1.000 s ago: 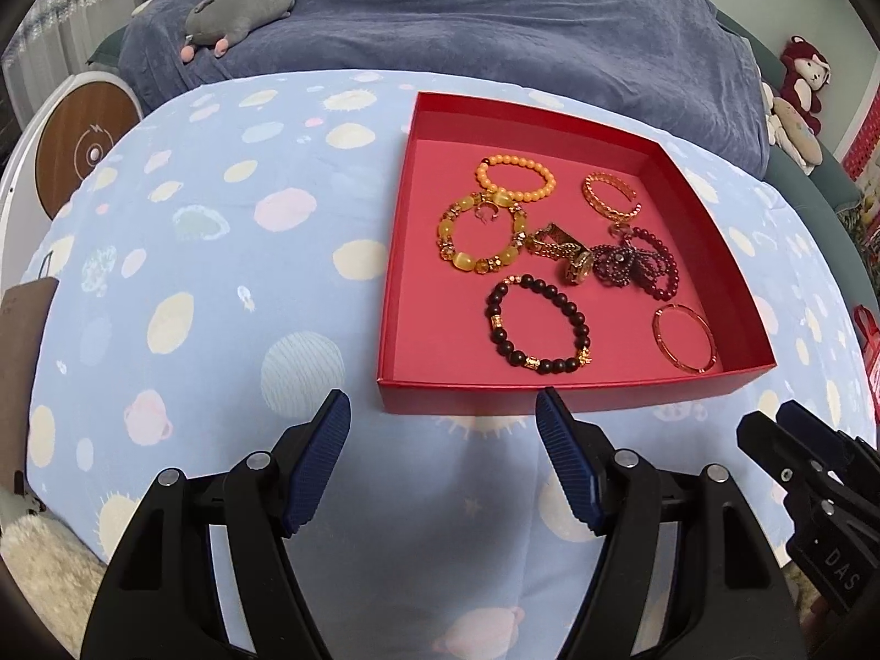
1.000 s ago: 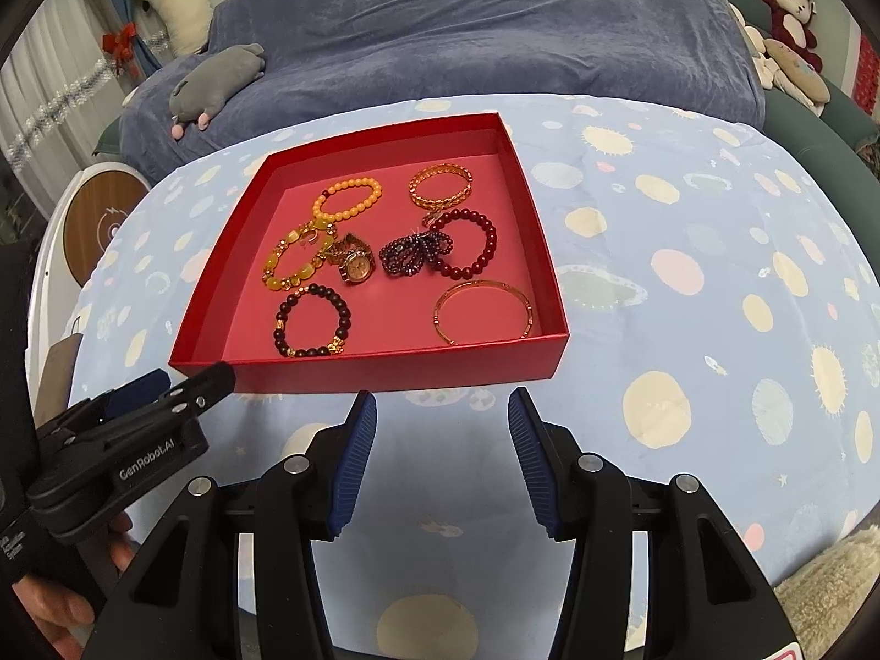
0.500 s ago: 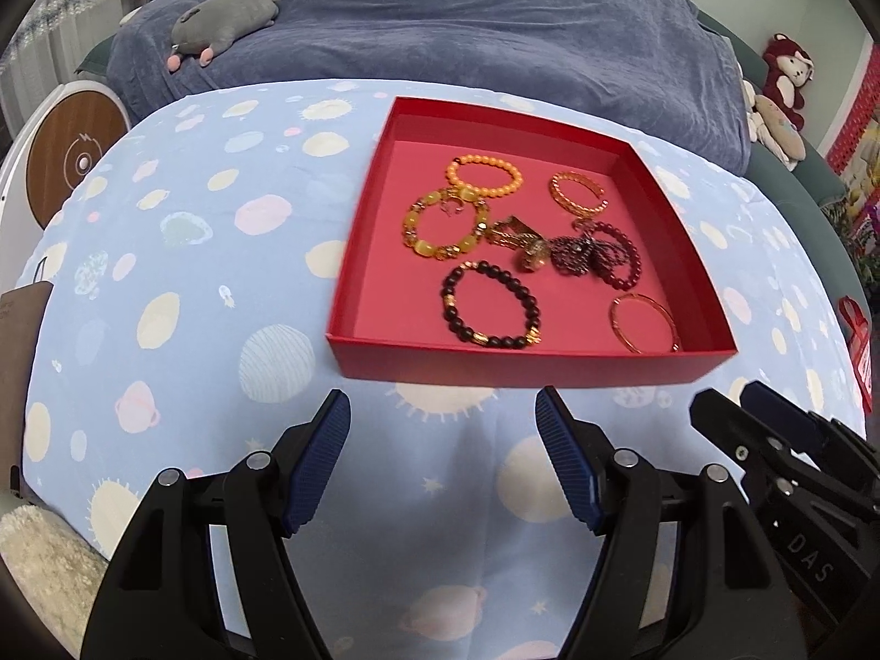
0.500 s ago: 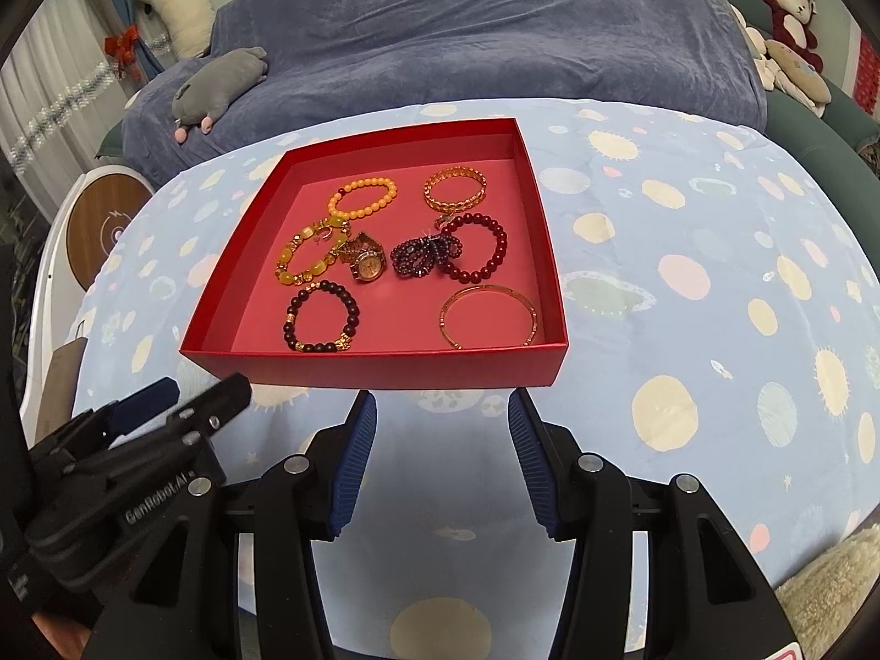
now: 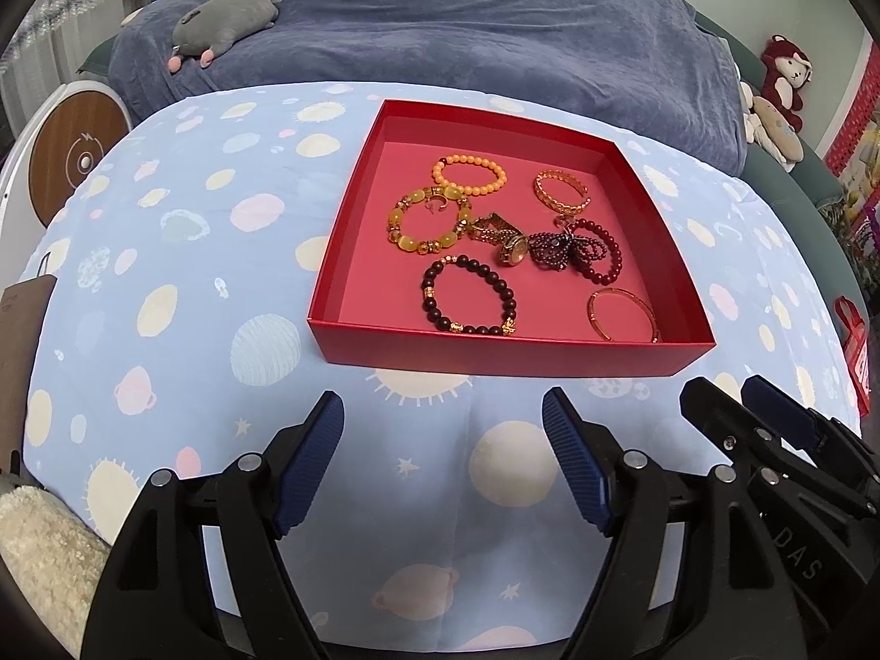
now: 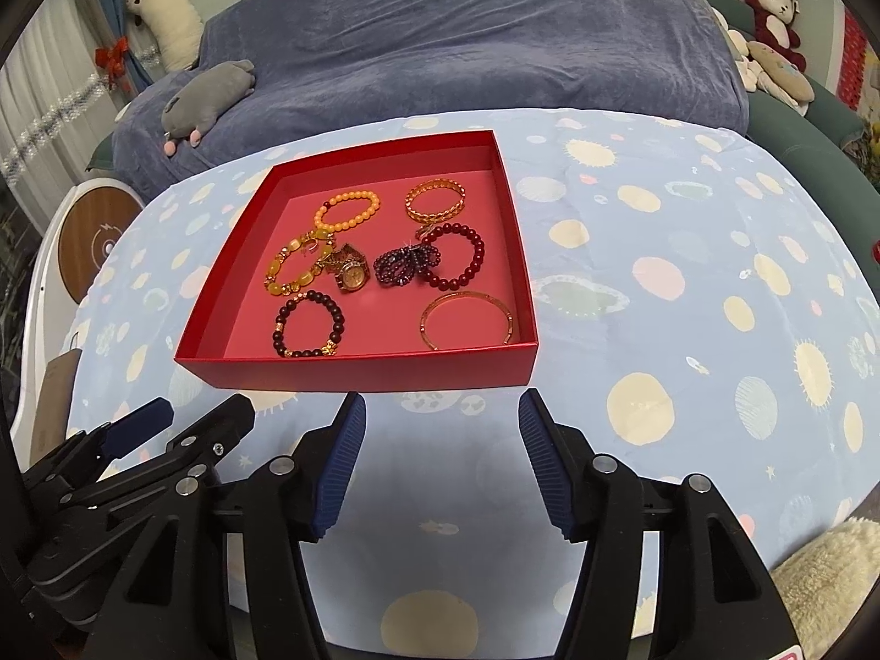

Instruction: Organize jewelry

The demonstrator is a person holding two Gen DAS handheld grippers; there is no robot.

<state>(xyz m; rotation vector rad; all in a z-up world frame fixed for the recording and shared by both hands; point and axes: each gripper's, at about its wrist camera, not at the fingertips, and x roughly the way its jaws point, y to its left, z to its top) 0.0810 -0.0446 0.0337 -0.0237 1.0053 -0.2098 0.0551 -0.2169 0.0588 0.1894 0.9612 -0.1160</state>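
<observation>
Tablecloth (image 5: 165, 286) with planets lay under a red tray (image 5: 511, 352). Bracelets, a gold watch (image 5: 509, 247) and a thin bangle (image 5: 621, 313) sat inside. Left gripper (image 5: 443, 462) and right gripper (image 6: 437, 462) were opening, holding nothing.

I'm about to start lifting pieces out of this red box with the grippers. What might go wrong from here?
1. The watch, purple beads and dark red bracelet lie touching in a clump; lifting one may drag the others.
2. The thin bangle lies flat near the box front wall, so pads may slip off or bump the wall.
3. Both hand-held grippers, left and right, jaws opening and empty, sit close together and may collide.
</observation>
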